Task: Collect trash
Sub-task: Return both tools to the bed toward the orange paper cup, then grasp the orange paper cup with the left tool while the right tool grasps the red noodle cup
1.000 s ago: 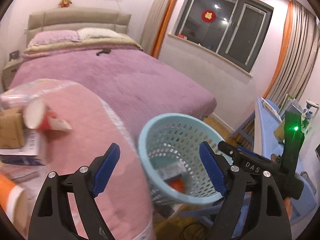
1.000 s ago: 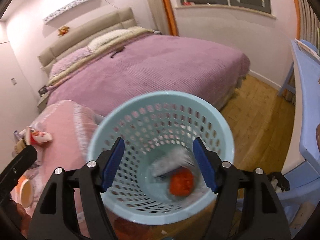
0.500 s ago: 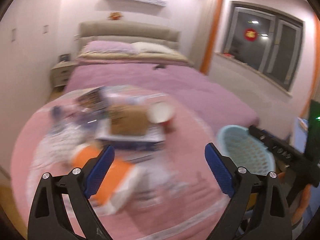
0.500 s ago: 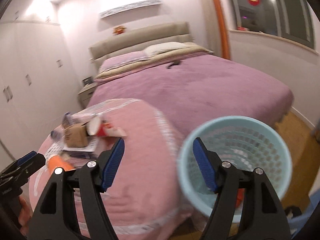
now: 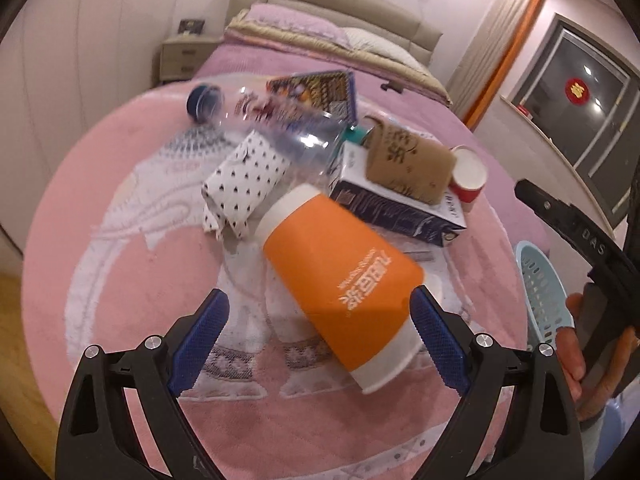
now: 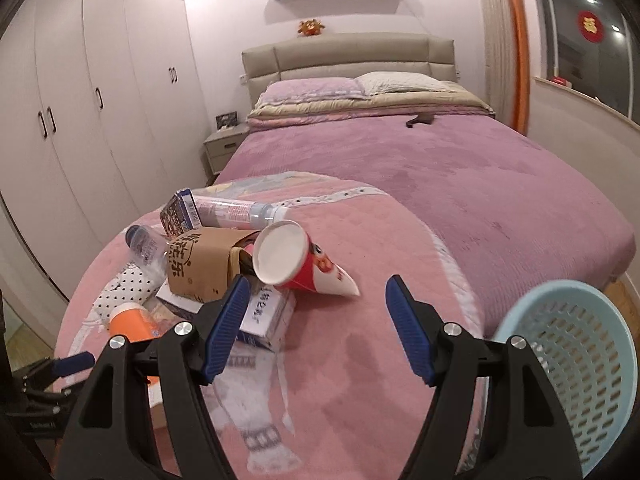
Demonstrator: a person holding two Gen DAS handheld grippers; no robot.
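Note:
A pile of trash lies on a round pink-covered table (image 5: 120, 280): an orange cup (image 5: 344, 280) on its side, a polka-dot wrapper (image 5: 244, 180), a clear bottle (image 5: 272, 124), a brown paper bag (image 5: 408, 164), a dark box (image 5: 400, 208) and a red paper cone cup (image 6: 296, 264). My left gripper (image 5: 320, 340) is open, its jaws on either side of the orange cup's wide end. My right gripper (image 6: 316, 328) is open and empty, just in front of the red cone cup. A light blue basket (image 6: 576, 372) stands at the table's right edge.
A purple bed (image 6: 440, 168) lies behind the table. White wardrobes (image 6: 80, 120) line the left wall. A nightstand (image 6: 224, 148) stands beside the bed. A window (image 5: 580, 80) is on the right wall.
Both grippers swung left from the basket to the table. The left one has come down close over the orange cup; the right one now faces the red cone cup.

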